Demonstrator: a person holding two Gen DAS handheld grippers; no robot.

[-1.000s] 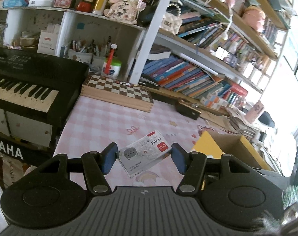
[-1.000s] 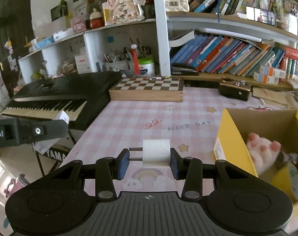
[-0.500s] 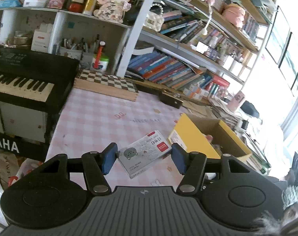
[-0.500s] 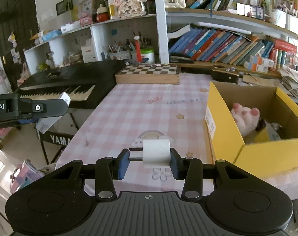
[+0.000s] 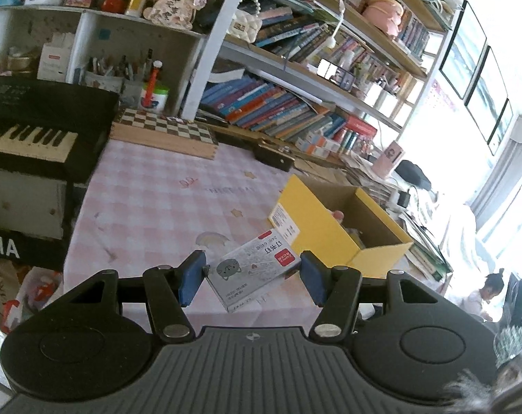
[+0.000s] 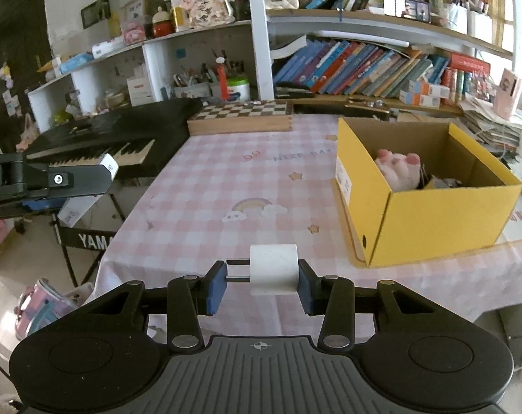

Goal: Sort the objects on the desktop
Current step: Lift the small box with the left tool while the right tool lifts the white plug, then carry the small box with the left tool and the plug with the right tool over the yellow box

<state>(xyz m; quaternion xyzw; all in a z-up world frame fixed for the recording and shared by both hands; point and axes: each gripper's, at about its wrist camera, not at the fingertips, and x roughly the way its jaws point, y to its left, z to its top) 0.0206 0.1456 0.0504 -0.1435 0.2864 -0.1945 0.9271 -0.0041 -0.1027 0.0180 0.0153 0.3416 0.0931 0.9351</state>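
**Both grippers loaded, short of the yellow box**

The left gripper pinches a staple box by its ends; the right gripper clamps a white plug adapter, prongs sideways. Both hang over the tablecloth near the yellow box, probably for dropping in beside the plush paw.

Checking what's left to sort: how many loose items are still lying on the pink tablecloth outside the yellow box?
0. The staple box is in the left tool, the white plug in the right tool. The yellow box may hide something behind it.
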